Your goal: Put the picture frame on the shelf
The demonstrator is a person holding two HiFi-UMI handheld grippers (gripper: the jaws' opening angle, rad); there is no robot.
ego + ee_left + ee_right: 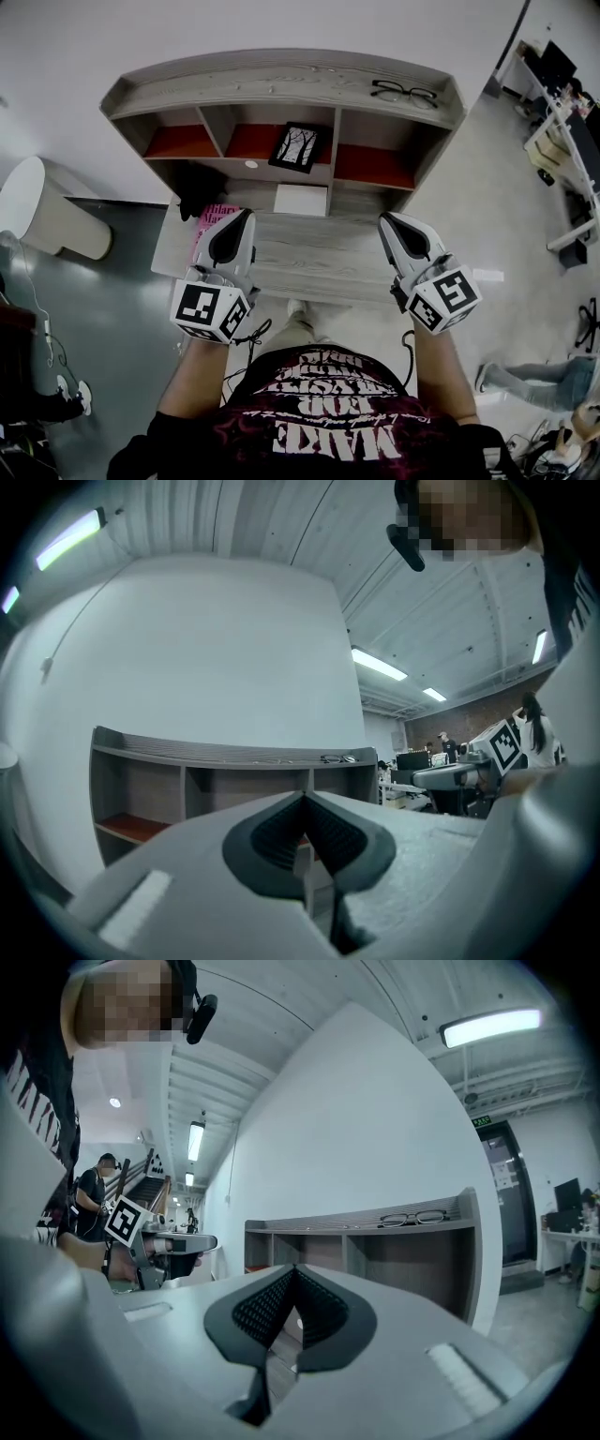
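Note:
The black picture frame leans inside the middle compartment of the grey wooden shelf, on its red-lined floor. Over the desk's front part, well short of the shelf, my left gripper is shut and holds nothing. My right gripper mirrors it on the other side, shut and empty too. In the left gripper view the jaws meet at their tips and hide the frame. The right gripper view shows the same closed jaws, with the shelf behind them.
A pair of glasses lies on the shelf top at the right. A white box, a pink item and a black object rest on the desk. A white bin stands on the floor to the left.

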